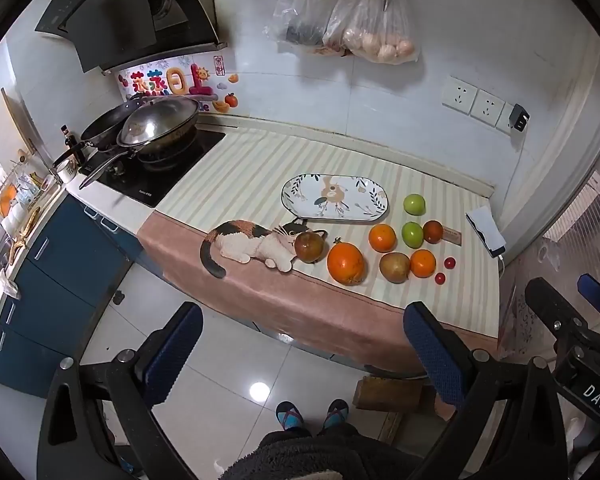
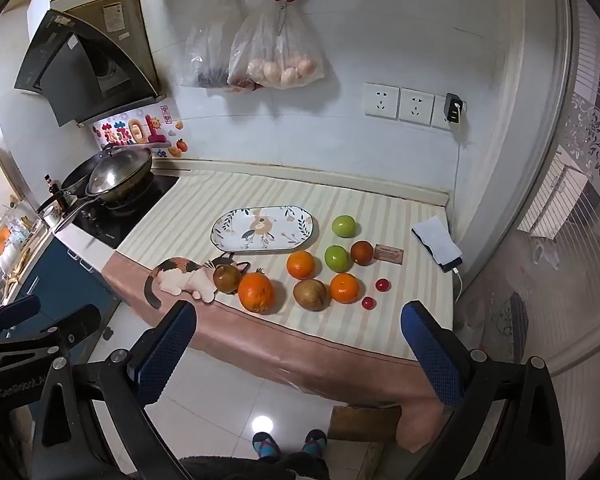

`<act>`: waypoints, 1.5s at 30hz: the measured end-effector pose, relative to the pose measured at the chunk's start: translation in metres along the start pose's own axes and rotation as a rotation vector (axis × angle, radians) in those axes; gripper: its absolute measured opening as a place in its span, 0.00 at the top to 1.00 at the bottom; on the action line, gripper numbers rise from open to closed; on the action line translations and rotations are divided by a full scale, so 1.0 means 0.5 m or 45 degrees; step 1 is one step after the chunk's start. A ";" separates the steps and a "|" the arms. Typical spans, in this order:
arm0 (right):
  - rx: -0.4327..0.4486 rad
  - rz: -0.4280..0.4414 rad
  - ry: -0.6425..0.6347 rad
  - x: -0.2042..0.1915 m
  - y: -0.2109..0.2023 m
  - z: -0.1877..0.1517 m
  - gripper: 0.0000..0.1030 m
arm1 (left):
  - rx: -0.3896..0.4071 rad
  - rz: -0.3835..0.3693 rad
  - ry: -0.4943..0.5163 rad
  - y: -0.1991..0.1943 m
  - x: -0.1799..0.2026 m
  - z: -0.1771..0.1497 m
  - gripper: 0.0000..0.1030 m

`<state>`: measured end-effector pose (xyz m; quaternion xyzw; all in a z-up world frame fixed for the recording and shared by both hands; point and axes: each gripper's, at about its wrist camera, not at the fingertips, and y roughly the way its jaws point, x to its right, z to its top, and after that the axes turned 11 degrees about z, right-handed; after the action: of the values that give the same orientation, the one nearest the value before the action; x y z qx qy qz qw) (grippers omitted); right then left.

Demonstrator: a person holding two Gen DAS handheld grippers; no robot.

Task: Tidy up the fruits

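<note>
Three oranges (image 2: 300, 264), two green apples (image 2: 343, 226), loose

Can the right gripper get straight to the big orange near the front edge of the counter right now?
Probably yes. The right gripper is open and empty, and the big orange sits near the front edge with nothing in front of it.

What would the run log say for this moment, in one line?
left gripper: open, empty | right gripper: open, empty | plate: empty | fruits: on cloth
</note>
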<state>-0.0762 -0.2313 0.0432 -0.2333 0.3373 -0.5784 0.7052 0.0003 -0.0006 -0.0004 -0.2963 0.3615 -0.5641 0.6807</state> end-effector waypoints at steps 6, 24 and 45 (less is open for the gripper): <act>0.006 0.000 0.007 0.002 -0.005 -0.001 0.00 | 0.007 -0.012 -0.010 0.000 -0.002 0.000 0.00; 0.026 0.020 0.013 0.003 -0.010 0.001 0.00 | 0.021 -0.006 -0.009 -0.022 0.021 0.025 0.00; 0.025 0.030 0.015 -0.010 -0.003 0.017 0.00 | 0.029 -0.010 -0.013 -0.027 0.012 0.026 0.00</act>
<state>-0.0714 -0.2271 0.0511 -0.2191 0.3384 -0.5748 0.7121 0.0042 -0.0091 0.0171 -0.2928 0.3503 -0.5694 0.6836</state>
